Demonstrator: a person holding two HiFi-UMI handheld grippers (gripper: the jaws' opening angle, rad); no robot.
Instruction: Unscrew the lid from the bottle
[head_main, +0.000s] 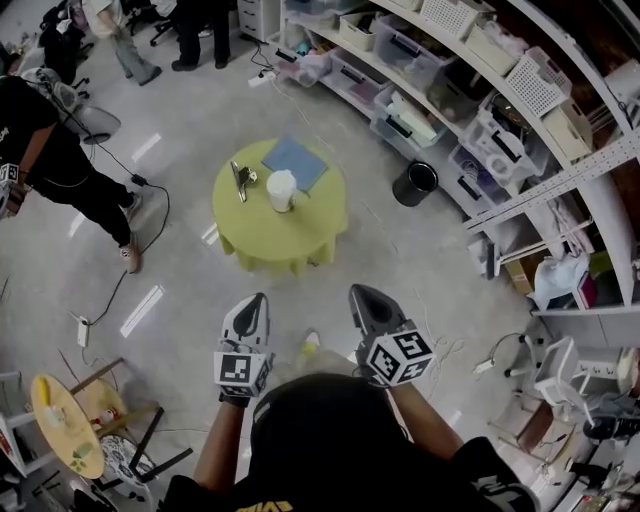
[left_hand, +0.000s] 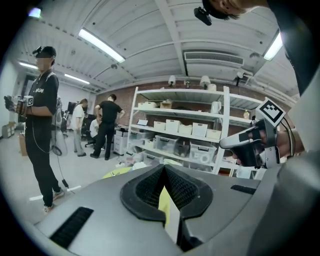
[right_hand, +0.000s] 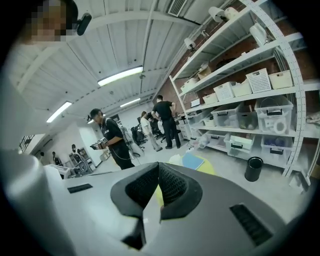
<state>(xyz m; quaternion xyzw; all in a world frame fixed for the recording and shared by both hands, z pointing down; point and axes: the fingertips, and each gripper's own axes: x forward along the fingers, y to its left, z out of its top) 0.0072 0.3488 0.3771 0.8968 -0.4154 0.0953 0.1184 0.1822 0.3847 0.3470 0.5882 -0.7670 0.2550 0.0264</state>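
left gripper (head_main: 255, 303): lower centre of head view, left of the pair. Jaws closed tip to tip, nothing between them.
right gripper (head_main: 364, 297): lower centre, right of the pair. Jaws pressed together, empty. It sits level with the left gripper, with a gap of floor between the two.
bottle (head_main: 282, 190): white, upright on the table, upper centre of head view. Well apart from both grippers, untouched.
lid: too small to tell apart from the bottle body. The top reads white.
table (head_main: 250, 235): round, covered in yellow-green cloth, upper centre. Stands alone on the grey floor above the grippers in frame.
blue mat (head_main: 296, 163): flat on the table, just above and right of the bottle. Cannot tell if the two touch.
dark tool (head_main: 241, 180): on the table, left of the bottle and near it. Kind unclear.
bin (head_main: 415, 183): black, round, on the floor right of the table, beside the shelves.
shelves (head_main: 470, 60): run along the top right and right side, loaded with boxes and crates.
person in black (head_main: 50, 160): stands at the left edge, with a cable lying on the floor nearby.
wooden stool (head_main: 65, 425): round top, lower left corner.
wearer: head and shoulders at the bottom edge, one hand on each gripper.
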